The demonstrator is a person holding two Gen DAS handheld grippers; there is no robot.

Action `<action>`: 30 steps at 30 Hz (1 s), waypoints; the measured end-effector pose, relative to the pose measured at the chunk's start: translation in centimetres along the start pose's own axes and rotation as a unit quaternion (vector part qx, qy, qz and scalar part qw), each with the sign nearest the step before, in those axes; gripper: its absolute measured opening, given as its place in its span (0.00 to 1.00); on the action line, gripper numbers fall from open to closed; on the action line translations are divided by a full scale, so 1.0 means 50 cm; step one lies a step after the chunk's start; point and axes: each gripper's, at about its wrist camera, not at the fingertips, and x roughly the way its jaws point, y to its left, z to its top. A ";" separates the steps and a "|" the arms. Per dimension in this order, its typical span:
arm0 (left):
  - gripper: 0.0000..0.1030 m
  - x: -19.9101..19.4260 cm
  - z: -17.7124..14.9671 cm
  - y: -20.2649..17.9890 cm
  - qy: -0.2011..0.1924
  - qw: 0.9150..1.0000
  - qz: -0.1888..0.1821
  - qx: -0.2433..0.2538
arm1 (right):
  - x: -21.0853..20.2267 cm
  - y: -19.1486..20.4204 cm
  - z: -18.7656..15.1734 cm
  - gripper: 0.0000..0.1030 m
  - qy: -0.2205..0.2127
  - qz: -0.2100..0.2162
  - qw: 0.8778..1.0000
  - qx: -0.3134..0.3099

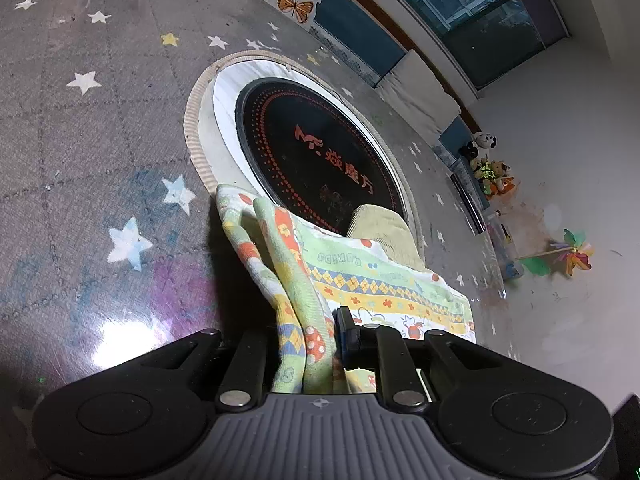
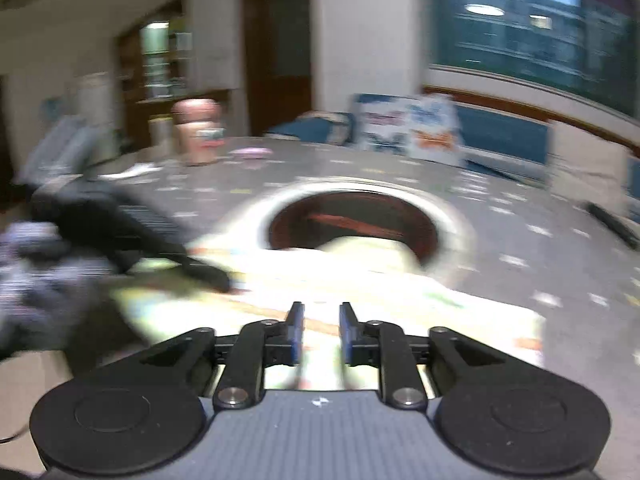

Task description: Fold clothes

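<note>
The left gripper (image 1: pixel 308 344) is clamped on a bunched fold of the patterned garment (image 1: pixel 384 284), which lies on the tabletop (image 1: pixel 80 120) beside the round inset cooker (image 1: pixel 316 156). Only the blurred right wrist view shows the right gripper (image 2: pixel 321 332), its jaws apart with nothing between them, above the garment.

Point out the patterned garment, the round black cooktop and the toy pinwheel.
patterned garment (image 1: pixel 400 284), left wrist view, on the flat striped panel lying on the table.
round black cooktop (image 1: pixel 316 152), left wrist view, on the dark glass by the red lettering.
toy pinwheel (image 1: pixel 576 254), left wrist view, on its coloured vanes.
</note>
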 end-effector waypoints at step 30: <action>0.10 0.013 0.043 -0.174 -0.020 0.993 0.030 0.115 | 0.008 -0.213 -0.030 0.08 -0.027 -0.099 0.979 0.178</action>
